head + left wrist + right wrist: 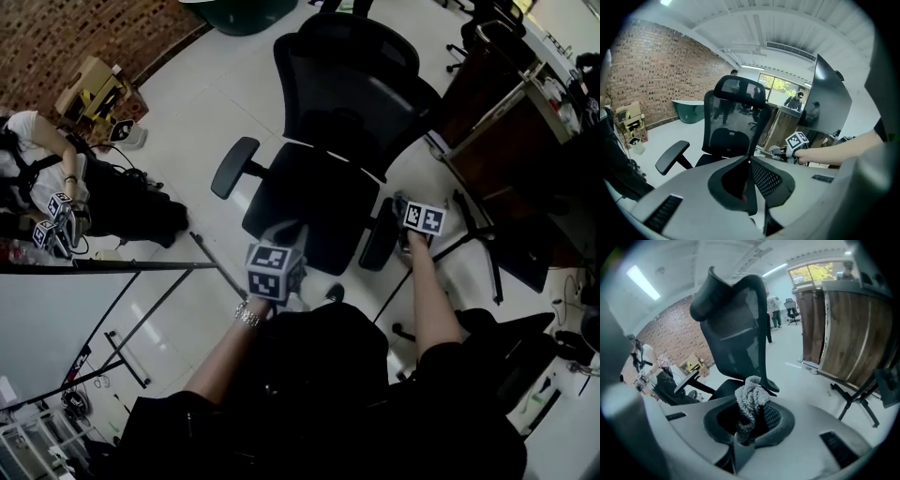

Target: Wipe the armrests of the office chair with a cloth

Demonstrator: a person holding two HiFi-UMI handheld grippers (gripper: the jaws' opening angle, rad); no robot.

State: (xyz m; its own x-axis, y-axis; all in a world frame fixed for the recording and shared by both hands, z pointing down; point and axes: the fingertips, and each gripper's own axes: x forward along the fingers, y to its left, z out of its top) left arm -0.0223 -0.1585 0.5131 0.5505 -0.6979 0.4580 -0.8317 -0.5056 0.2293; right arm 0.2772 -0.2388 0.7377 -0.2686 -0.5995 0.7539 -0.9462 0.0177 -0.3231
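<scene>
Clamped between the jaws of my right gripper (749, 420) is one nubbly grey cloth (751, 397), bunched up, its long axis standing straight out of the jaws toward the chair's backrest. That gripper sits just beside the black padded armrest on my right (380, 236); whether cloth meets pad I cannot tell. My left gripper (749, 178) has its jaws closed together on nothing, near the seat's front edge. One black mesh office chair (347, 84) faces me, backrest away, its two armrests running front to back; the other armrest (234, 167) is well apart on my left. The surface under it is a pale glossy floor (187, 103), with a red brick wall (651, 79) on the left and dark wooden partitions (843, 329) on the right.
</scene>
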